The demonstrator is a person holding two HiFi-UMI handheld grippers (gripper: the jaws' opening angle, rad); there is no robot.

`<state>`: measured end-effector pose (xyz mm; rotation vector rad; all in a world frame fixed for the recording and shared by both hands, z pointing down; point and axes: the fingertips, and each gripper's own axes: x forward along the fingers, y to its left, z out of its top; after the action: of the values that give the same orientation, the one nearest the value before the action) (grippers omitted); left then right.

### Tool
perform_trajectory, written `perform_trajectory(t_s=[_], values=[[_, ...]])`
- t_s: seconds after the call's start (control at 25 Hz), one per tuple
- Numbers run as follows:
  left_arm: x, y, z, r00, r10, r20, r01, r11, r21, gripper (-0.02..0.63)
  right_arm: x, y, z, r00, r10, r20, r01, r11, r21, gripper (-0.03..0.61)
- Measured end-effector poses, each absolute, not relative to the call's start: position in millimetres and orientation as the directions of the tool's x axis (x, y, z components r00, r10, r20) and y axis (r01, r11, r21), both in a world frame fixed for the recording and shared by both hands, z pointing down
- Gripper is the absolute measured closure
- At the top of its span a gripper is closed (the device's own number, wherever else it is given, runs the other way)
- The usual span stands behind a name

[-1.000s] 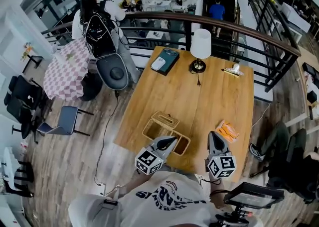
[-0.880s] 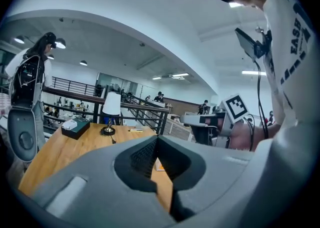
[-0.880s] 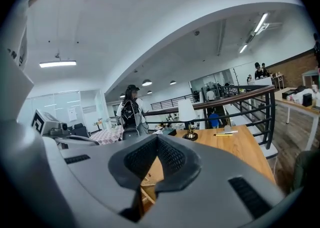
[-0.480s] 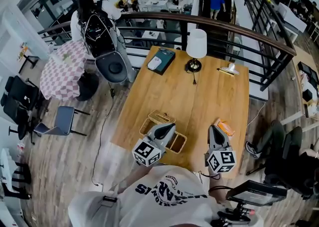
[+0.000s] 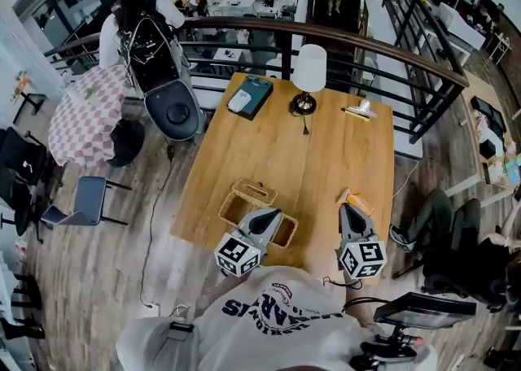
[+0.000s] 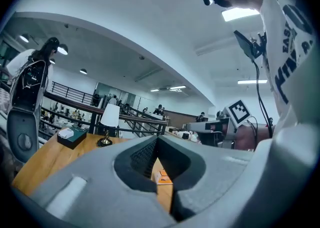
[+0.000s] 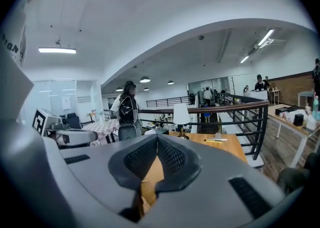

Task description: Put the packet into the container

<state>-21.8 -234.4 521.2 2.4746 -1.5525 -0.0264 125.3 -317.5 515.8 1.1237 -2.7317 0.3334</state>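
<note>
An orange packet [image 5: 358, 198] lies flat on the wooden table [image 5: 326, 150] near its front right edge. It also shows through the left gripper's jaw gap as the packet [image 6: 162, 177]. The container is a woven basket [image 5: 231, 211] near the front left edge, with a woven lid-like piece [image 5: 253, 192] touching its far side. My left gripper [image 5: 274, 215] hangs over the basket's near right corner, shut and empty, as the left gripper [image 6: 156, 140] view confirms. My right gripper [image 5: 346, 207] sits just left of the packet's near end, shut on nothing. The right gripper [image 7: 157, 140] points down the table.
At the table's far end stand a white lamp [image 5: 308, 70], a teal box [image 5: 248, 96] and a small flat item [image 5: 358, 110]. A dark railing [image 5: 407, 60] runs behind the table. A person with a backpack [image 5: 151, 44] stands at far left, chairs [image 5: 85, 198] beside.
The head view has shifted a little. My right gripper's tip now lies closer to the packet. The left gripper stays over the basket's near side.
</note>
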Motion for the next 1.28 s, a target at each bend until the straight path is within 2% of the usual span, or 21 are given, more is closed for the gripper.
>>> perform_trajectory(t_s=[0.16,0.28,0.32,0.48,0.64,0.8,1.0,1.2,1.24,1.28], values=[[-26,-236,518,0.424,-0.902,0.079,-0.895,-0.403,0.193,0.610,135,-337,549,-0.705,-0.615,0.352,-0.682,0.725,-0.100,0.568],[-45,-236,511,0.379,-0.923,0.070,-0.915,-0.362,0.180,0.610,148,-368,572,-0.656,-0.618,0.433,-0.683,0.730,0.008,0.560],[-51,-235,508,0.362,-0.930,0.069,-0.921,-0.345,0.178,0.609,153,-380,580,-0.634,-0.622,0.460,-0.677,0.734,0.059,0.543],[-74,-226,514,0.299,-0.950,0.089,-0.942,-0.278,0.188,0.611,176,-422,630,-0.564,-0.595,0.573,-0.610,0.768,0.196,0.386],[-88,-218,525,0.255,-0.960,0.115,-0.951,-0.227,0.212,0.610,200,-453,710,-0.465,-0.496,0.733,-0.543,0.814,0.207,0.347],[-96,-218,522,0.239,-0.963,0.124,-0.955,-0.210,0.211,0.609,228,-464,802,-0.262,-0.361,0.895,-0.388,0.889,0.245,0.331],[-113,-214,518,0.201,-0.972,0.119,-0.964,-0.174,0.203,0.610,238,-451,868,-0.118,-0.238,0.964,-0.275,0.941,0.198,0.275],[-125,-210,525,0.172,-0.977,0.128,-0.968,-0.143,0.207,0.609,245,-445,908,-0.018,-0.204,0.979,-0.240,0.951,0.194,0.279],[-126,-210,524,0.172,-0.976,0.130,-0.968,-0.144,0.205,0.610,246,-444,910,-0.001,-0.205,0.979,-0.245,0.949,0.198,0.341],[-126,-210,524,0.172,-0.976,0.130,-0.968,-0.144,0.204,0.609,247,-442,911,0.012,-0.200,0.980,-0.256,0.947,0.196,0.461]])
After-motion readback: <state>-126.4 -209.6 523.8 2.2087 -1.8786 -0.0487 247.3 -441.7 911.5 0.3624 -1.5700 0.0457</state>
